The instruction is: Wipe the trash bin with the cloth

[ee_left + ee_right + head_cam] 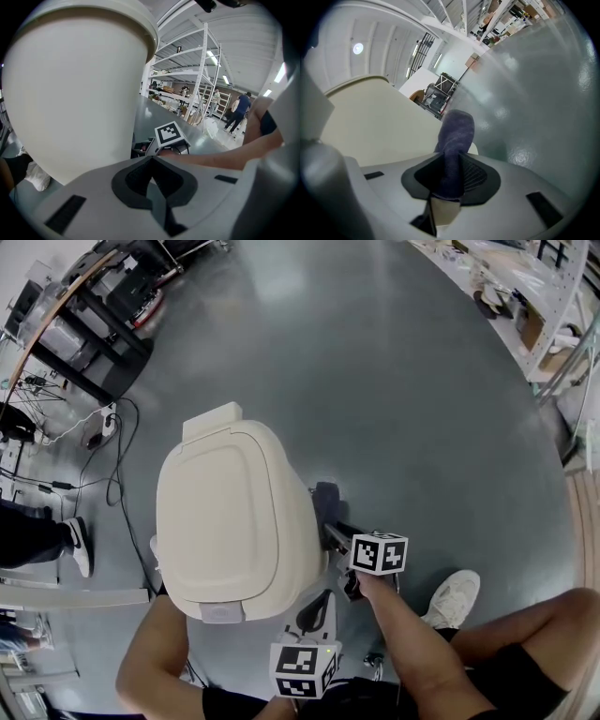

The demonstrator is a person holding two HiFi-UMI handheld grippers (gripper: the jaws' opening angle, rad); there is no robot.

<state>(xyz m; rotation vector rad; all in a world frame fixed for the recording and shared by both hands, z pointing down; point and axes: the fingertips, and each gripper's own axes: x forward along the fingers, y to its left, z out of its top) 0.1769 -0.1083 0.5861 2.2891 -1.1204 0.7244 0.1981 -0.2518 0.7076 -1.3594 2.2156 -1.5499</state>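
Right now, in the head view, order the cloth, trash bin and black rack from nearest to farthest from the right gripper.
1. cloth: held by the right gripper.
2. trash bin: just left of it.
3. black rack: far upper left.

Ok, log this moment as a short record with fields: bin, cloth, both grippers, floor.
trash bin: cream, upright on the floor, lid closed
cloth: dark blue, free end sticking out past the jaws, beside the bin's side wall
right gripper: shut on the cloth, at the bin's right side in the head view
left gripper: shut, nothing between its jaws, low by the bin's front
floor: grey, glossy
contact: cloth looks to be against the bin wall, but this is not certain
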